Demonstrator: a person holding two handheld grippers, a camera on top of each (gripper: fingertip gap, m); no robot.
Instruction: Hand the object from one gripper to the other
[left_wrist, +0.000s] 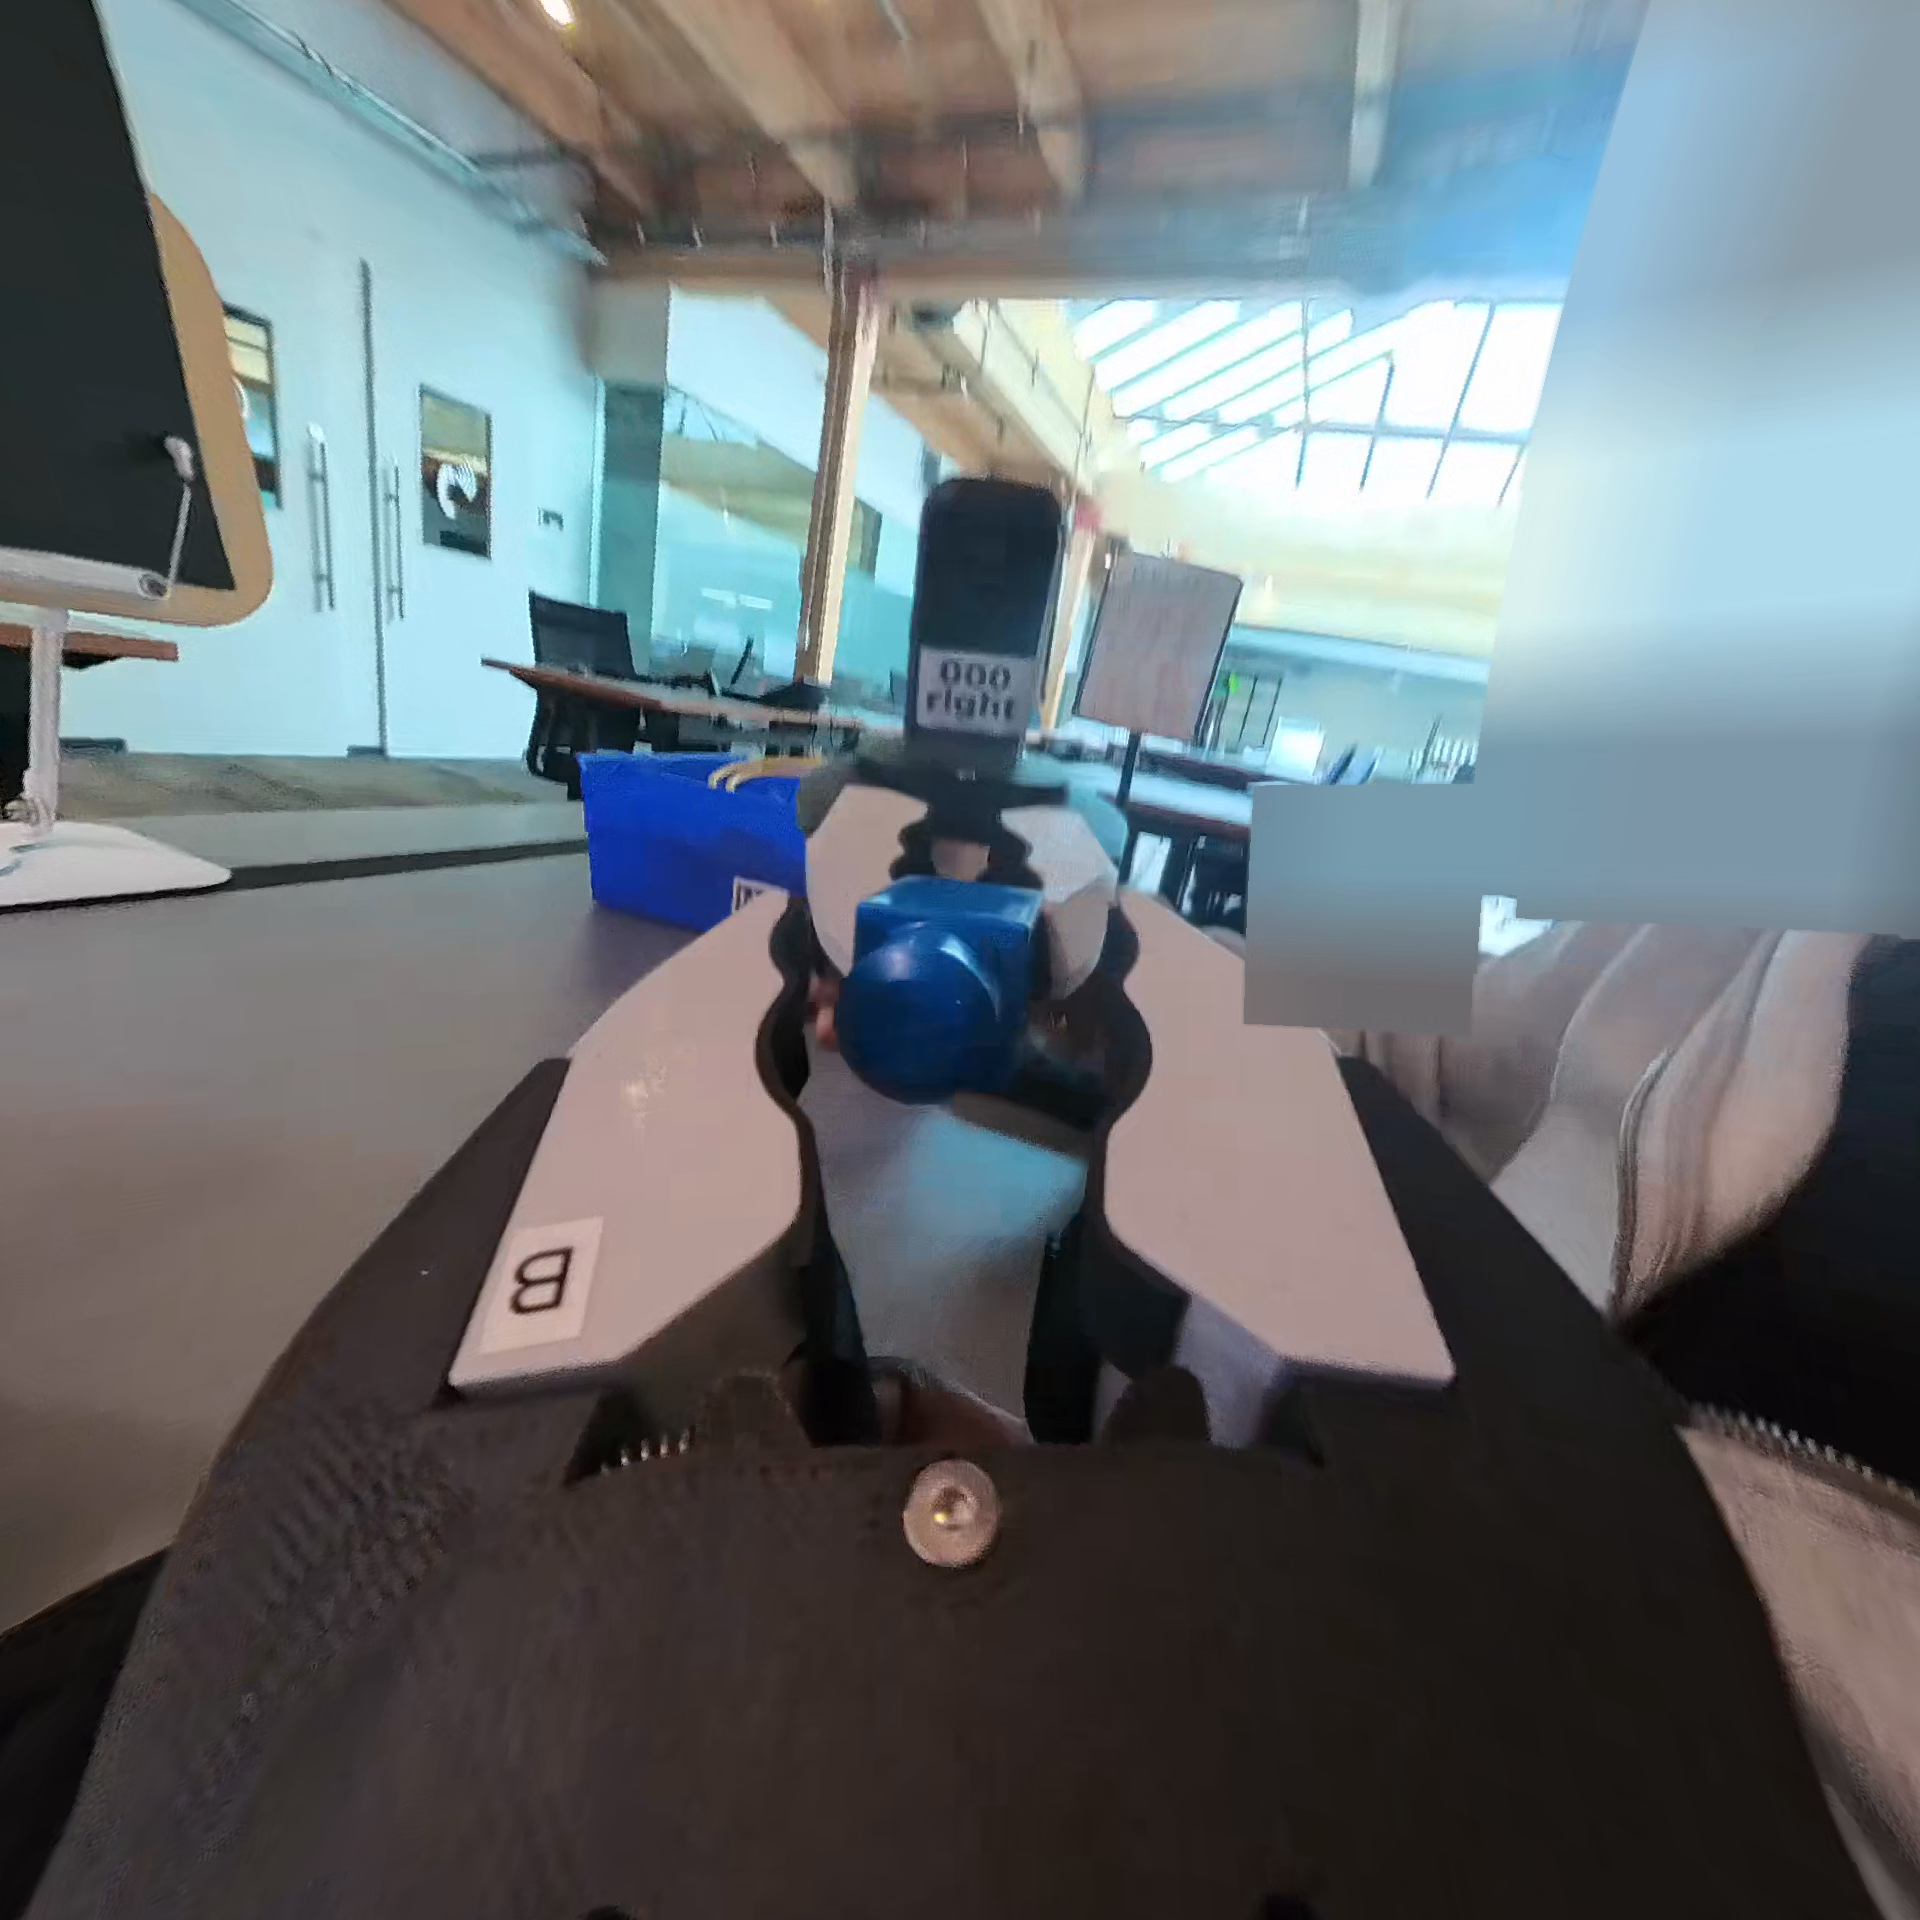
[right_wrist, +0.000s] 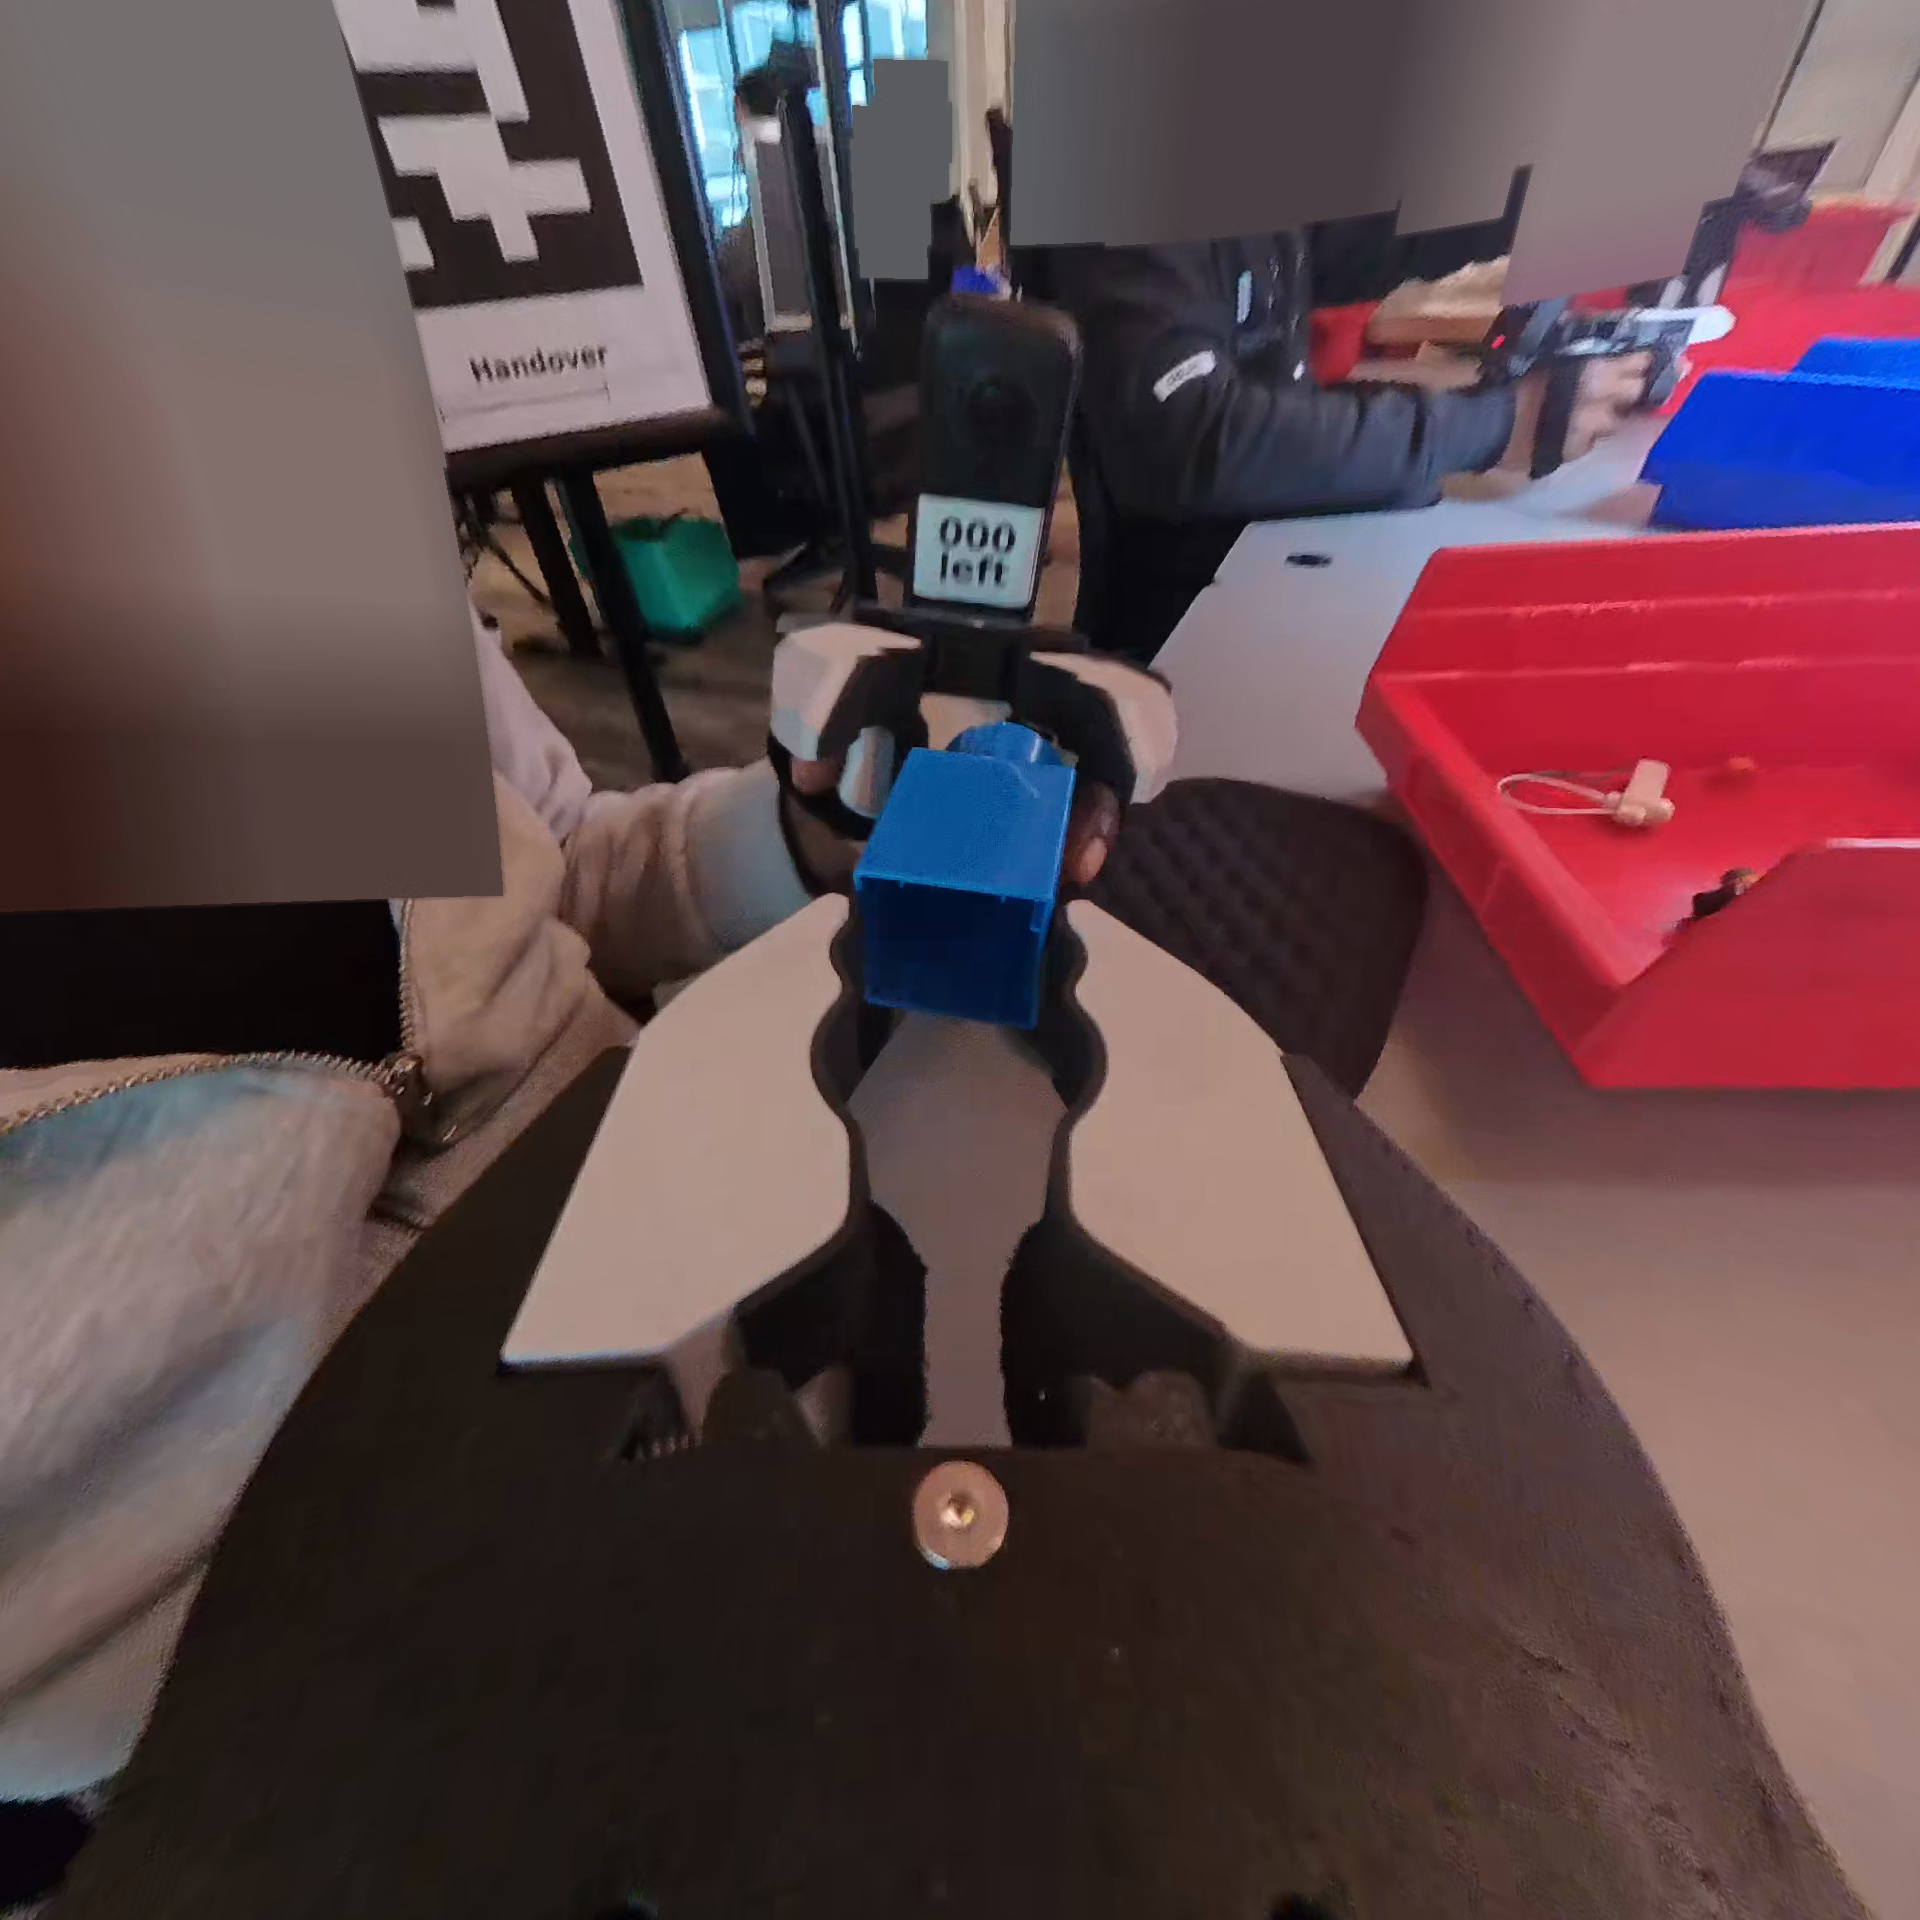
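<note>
In the left wrist view the left tool (left_wrist: 951, 1023) had its two grey fingers drawn in around the rounded knob end of the blue object (left_wrist: 940, 987), seemingly gripping it, though the contact itself was partly hidden; the object hung in the air above the grey worktop (left_wrist: 260, 1039), between the two tools; the right tool (left_wrist: 961, 883) faced in from beyond, its grey fingers flanking the cube end; a blue bin (left_wrist: 675, 842) stood toward the worktop's far edge.

In the right wrist view the right tool (right_wrist: 956, 956) sat narrow about the square, hollow end of the blue object (right_wrist: 961, 894), its fingertips against both side walls; the left tool (right_wrist: 971, 748) closed on the knob behind; a red bin (right_wrist: 1662, 790) lay at the worktop's right side.

The handover looked to be at mid-transfer, both tools on the object at once; which was the giver could not be told; the next move would call for one tool to open only after the other's grip was firm, then draw straight back.
</note>
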